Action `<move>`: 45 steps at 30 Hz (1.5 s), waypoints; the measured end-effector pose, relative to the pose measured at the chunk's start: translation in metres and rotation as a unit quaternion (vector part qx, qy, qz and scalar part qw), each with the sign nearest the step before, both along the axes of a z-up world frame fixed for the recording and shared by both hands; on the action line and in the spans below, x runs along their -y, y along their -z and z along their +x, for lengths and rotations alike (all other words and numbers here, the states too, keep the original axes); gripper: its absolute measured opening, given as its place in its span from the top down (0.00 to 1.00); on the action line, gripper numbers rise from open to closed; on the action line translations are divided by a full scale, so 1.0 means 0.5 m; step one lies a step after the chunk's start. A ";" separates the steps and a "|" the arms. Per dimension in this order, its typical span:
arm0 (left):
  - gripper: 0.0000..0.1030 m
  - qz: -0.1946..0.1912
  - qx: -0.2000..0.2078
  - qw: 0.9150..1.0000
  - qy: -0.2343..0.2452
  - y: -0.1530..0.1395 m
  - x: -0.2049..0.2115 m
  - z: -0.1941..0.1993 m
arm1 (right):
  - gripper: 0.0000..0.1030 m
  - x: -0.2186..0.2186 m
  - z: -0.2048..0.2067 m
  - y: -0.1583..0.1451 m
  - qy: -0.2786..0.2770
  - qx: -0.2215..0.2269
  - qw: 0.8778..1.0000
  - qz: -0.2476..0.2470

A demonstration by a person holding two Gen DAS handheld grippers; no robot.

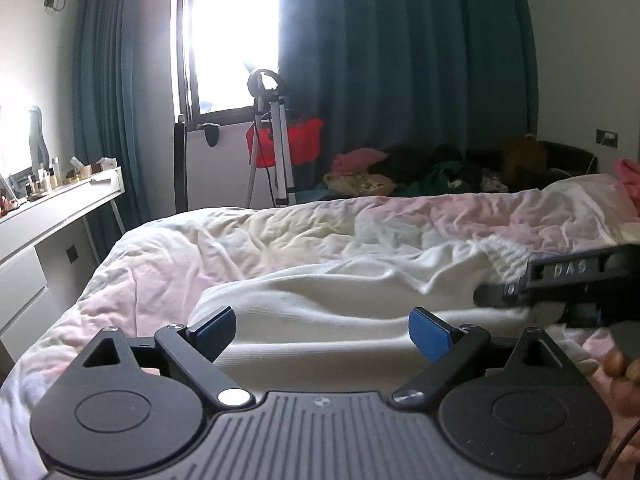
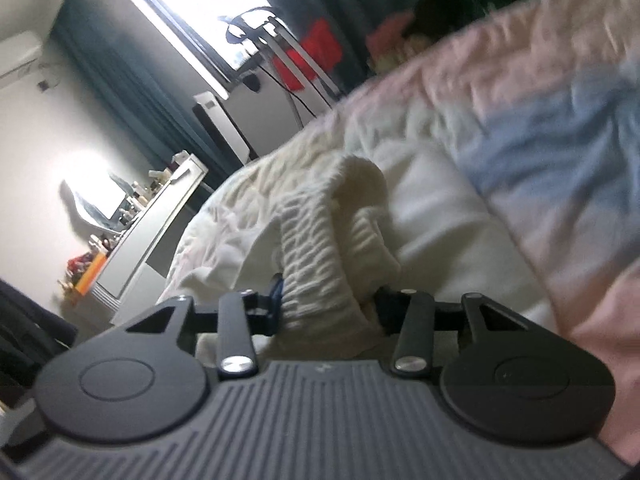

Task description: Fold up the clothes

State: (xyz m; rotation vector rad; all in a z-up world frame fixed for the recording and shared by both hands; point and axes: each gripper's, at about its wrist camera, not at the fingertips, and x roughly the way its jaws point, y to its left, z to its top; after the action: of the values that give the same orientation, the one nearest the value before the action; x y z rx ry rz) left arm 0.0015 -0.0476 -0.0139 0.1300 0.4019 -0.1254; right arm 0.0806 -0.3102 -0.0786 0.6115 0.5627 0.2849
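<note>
We see teal curtains (image 1: 400, 60) flanking the window (image 1: 232, 32). Left of the window stands a white dresser (image 1: 60, 208); below it, a tripod (image 1: 276, 140).

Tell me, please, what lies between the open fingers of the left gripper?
In the left wrist view, the left gripper is open, and only the white garment on the bed shows in the gap. Its blue pads look clear of the cloth.

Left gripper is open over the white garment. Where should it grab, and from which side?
Probably the near folded edge of the white garment, just ahead of the left gripper. Come in low from the near side: the edge lies raised off the bedsheet. The right gripper holds the ribbed end.
</note>
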 end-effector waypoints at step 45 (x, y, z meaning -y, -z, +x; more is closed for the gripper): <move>0.09 -0.407 -0.258 0.871 -0.095 0.147 -0.247 0.107 | 0.44 0.128 0.039 0.102 0.057 -0.145 0.983 0.095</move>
State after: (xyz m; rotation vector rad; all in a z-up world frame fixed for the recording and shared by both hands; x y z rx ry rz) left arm 0.0552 0.0761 -0.0873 -0.7970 0.8619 -0.1246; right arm 0.1001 -0.3740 -0.1298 0.8756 0.7840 0.1421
